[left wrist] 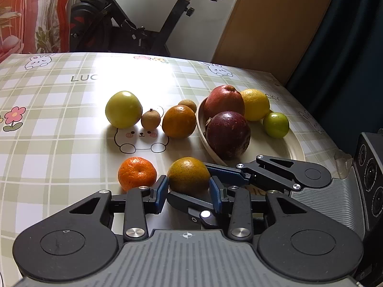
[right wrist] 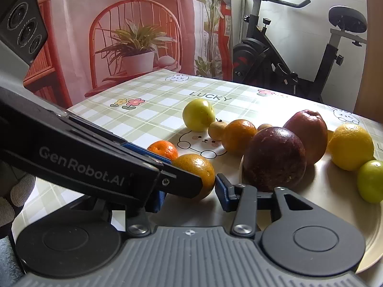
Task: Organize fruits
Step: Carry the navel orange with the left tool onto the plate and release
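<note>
A greenish orange (left wrist: pixel 189 174) (right wrist: pixel 199 167) sits by the near rim of a beige plate (left wrist: pixel 296 148) (right wrist: pixel 373 239). My left gripper (left wrist: pixel 188 191) is shut on it, a blue pad touching each side. My right gripper (right wrist: pixel 190 196) is open; its fingers (left wrist: pixel 229 171) straddle the same orange front and back, crossing the left gripper's fingers (right wrist: pixel 182 181). On the plate lie a red apple (left wrist: pixel 223 101), a dark purple fruit (left wrist: pixel 228 135), a yellow citrus (left wrist: pixel 255 105) and a small green fruit (left wrist: pixel 275 124).
Loose on the checked tablecloth are a mandarin (left wrist: pixel 137 173), an orange (left wrist: pixel 179 121), a yellow-green apple (left wrist: pixel 123 112) and two small brown fruits (left wrist: pixel 150 119). An exercise bike (left wrist: pixel 134 24) stands behind the table. A gloved hand (right wrist: pixel 14 196) shows at lower left.
</note>
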The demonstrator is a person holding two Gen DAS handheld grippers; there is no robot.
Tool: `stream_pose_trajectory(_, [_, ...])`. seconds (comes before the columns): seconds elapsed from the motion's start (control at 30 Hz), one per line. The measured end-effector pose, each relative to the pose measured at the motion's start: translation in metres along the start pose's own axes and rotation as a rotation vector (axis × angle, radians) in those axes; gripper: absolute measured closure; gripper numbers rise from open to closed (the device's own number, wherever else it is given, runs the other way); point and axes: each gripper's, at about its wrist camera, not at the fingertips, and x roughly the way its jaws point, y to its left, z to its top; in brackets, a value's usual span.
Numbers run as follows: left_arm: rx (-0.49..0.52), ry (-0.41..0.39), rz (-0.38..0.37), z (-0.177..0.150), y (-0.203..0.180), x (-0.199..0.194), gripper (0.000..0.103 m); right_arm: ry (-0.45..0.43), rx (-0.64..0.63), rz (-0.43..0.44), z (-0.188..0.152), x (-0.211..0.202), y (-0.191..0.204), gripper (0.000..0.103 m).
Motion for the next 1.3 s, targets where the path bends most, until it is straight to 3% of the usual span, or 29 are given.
stream_pose_trajectory(0.4, [0.027, -0.057, 0.009, 0.001, -0.013, -0.015, 0.063, -0.100, -0.016, -0.020, -0.005, -0.018, 0.006, 0.057])
stream_pose_trajectory(0.77, [0.182, -0.095, -0.020, 0.027, -0.065, -0.017, 0.063, -0.187, 0.052, -0.095, 0.002, -0.057, -0.023, 0.057])
stream_pose_trajectory(1.13, [0.307, -0.069, -0.036, 0.060, -0.110, 0.023, 0.063, -0.227, 0.180, -0.168, 0.002, -0.069, -0.081, 0.057])
stream_pose_trajectory(1.3, [0.312, -0.046, -0.014, 0.071, -0.119, 0.046, 0.063, -0.203, 0.221, -0.202, 0.004, -0.060, -0.100, 0.057])
